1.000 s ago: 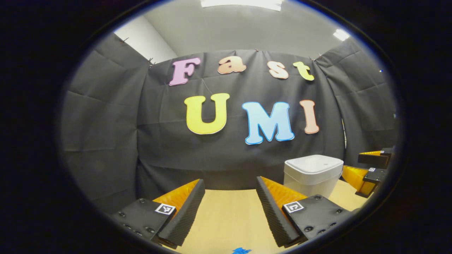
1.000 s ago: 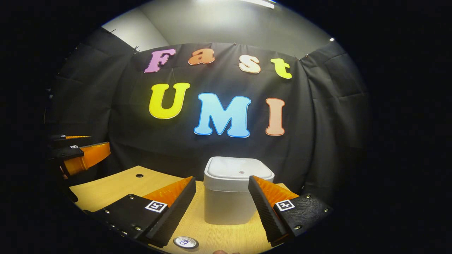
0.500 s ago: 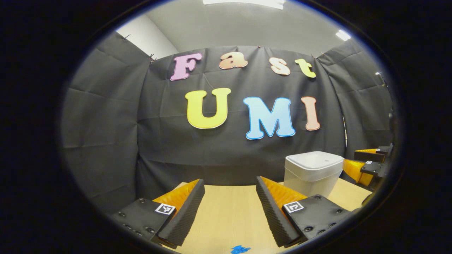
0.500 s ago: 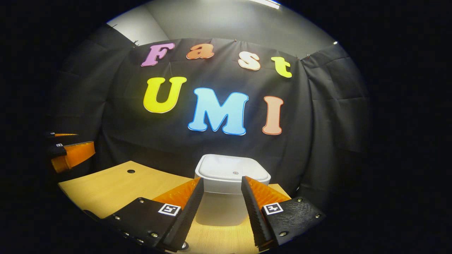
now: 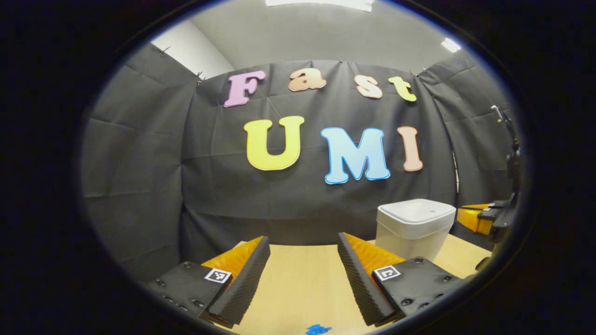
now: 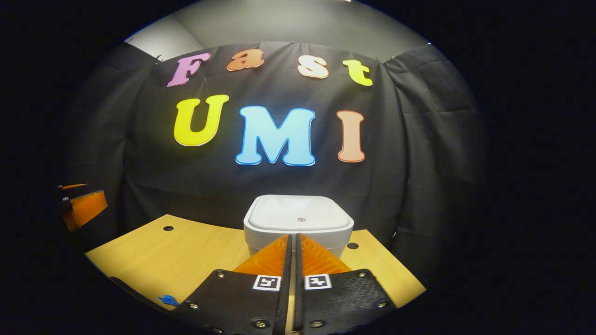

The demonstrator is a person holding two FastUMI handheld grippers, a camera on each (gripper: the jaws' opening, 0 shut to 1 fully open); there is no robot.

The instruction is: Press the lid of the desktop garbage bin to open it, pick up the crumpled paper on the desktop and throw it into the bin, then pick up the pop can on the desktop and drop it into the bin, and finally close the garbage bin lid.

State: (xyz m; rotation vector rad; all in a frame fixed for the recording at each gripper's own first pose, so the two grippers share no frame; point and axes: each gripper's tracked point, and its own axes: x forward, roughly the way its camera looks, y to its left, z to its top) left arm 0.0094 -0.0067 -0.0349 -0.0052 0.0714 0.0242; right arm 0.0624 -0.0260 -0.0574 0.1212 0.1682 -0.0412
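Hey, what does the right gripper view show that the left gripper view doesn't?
Right gripper view: the bin lid's top face with its small centre dot, two holes in the desk, and the right gripper shut in front of the bin. Left gripper view: the left gripper open over bare desk, the bin side-on. Shared: the closed bin, the desk, the blue scrap, and the opposite gripper at the edge.

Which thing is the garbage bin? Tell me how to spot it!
Find the wooden table before the black cloth wall. Near its back edge stands the garbage bin, a pale, boxy tub with rounded corners. Its flat lid is closed, with one tiny dot in the middle.
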